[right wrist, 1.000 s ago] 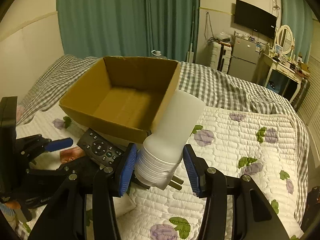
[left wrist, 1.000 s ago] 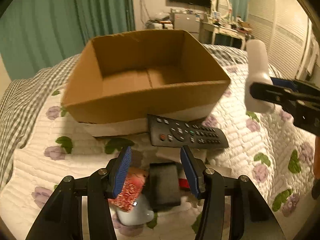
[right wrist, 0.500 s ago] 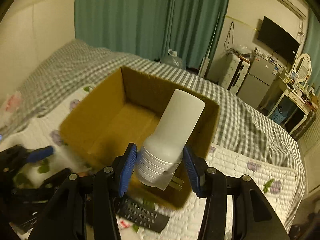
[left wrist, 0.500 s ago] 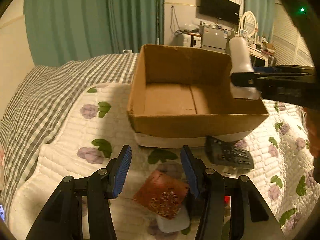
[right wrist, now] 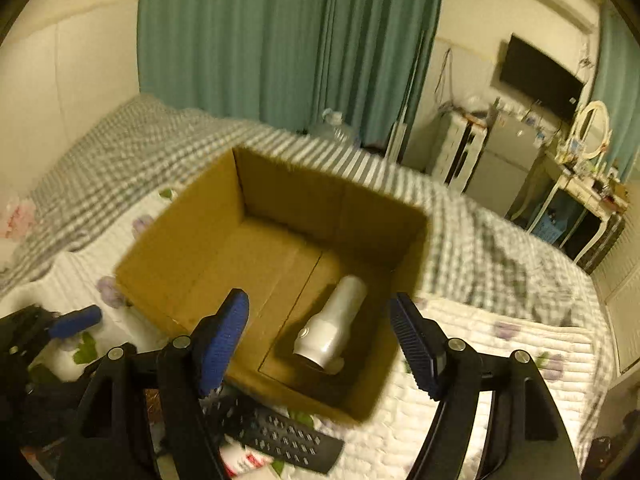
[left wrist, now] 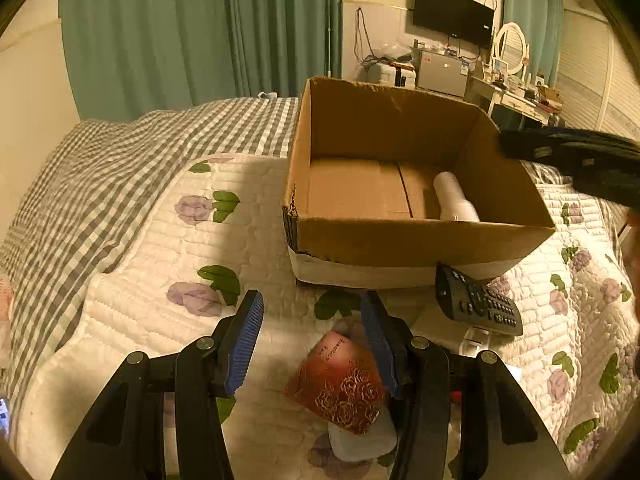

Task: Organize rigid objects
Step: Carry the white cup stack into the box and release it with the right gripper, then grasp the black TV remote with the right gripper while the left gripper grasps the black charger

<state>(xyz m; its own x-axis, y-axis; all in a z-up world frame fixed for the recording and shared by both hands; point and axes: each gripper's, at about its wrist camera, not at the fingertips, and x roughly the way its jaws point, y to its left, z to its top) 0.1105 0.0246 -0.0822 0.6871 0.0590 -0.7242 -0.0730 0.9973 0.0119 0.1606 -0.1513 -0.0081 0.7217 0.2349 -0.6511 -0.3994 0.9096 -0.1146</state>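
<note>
An open cardboard box (left wrist: pixel 400 240) (right wrist: pixel 176 256) sits on the bed. A white plug-in device (right wrist: pixel 332 324) lies on its side inside the box near the right wall; it also shows in the left wrist view (left wrist: pixel 454 196). My right gripper (right wrist: pixel 320 332) is open and empty above the box's near right part; it also shows in the left wrist view (left wrist: pixel 576 156). My left gripper (left wrist: pixel 312 332) is open and empty, low over the quilt, just above a red rose-patterned box (left wrist: pixel 340 384). A black remote (left wrist: pixel 476 304) (right wrist: pixel 280 436) lies in front of the box.
The red box rests on a white object (left wrist: pixel 360 440). A small red and white item (right wrist: pixel 240 460) lies by the remote. The bed has a floral quilt (left wrist: pixel 160 280) and a checked blanket (left wrist: pixel 100 168). Curtains, a TV and furniture stand behind.
My right gripper has opened and let go of the white device, which now lies inside the box. The left gripper stays open over the red box.
</note>
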